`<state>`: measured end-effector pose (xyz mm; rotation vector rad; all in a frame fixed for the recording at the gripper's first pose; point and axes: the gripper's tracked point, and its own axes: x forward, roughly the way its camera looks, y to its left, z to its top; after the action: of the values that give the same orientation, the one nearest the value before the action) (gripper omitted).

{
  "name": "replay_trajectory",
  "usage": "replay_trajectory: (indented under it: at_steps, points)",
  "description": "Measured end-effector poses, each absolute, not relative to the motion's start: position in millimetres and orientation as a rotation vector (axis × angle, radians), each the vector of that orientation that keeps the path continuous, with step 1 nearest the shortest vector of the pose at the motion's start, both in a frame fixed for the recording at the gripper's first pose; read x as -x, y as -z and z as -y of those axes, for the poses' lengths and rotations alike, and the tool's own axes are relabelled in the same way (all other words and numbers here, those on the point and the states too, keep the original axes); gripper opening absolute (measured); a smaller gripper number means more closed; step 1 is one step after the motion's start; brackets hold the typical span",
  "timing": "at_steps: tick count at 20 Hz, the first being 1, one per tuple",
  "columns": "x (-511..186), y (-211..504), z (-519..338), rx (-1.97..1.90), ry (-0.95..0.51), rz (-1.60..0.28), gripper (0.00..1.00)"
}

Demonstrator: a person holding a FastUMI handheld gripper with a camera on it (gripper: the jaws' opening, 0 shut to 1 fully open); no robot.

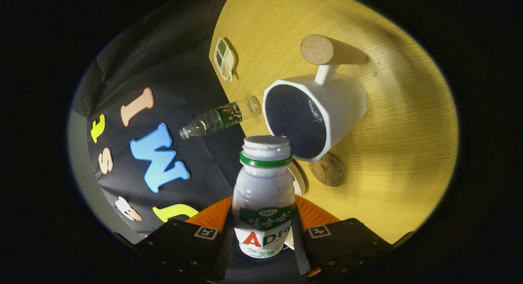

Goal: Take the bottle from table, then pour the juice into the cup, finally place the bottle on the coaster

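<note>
The white plastic juice bottle with a green neck ring [264, 194] sits clamped between the gripper [263, 235] fingers, its open mouth just beside the white mug's [316, 112] rim. A round brown coaster [328, 170] lies near on the light wooden table [400, 153].

Warm light fell bright on wooden table [400, 153], fading to dark at rim; strong fisheye bending toward edges. Cup [314, 112] interior stayed dark; wooden cylinder [322, 50] cast long shadow. Bottle [264, 194] sharp, lit cool, clamped between gripper [263, 235] fingers, which sat in shade
</note>
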<state>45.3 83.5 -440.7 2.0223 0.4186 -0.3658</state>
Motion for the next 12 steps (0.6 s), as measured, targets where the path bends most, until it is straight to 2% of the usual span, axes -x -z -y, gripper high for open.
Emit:
replay_trajectory:
  at_steps: [12]
  points:
    - [-47.0, 435.8, -78.8, -2.085, 0.358, -0.396, 0.64]
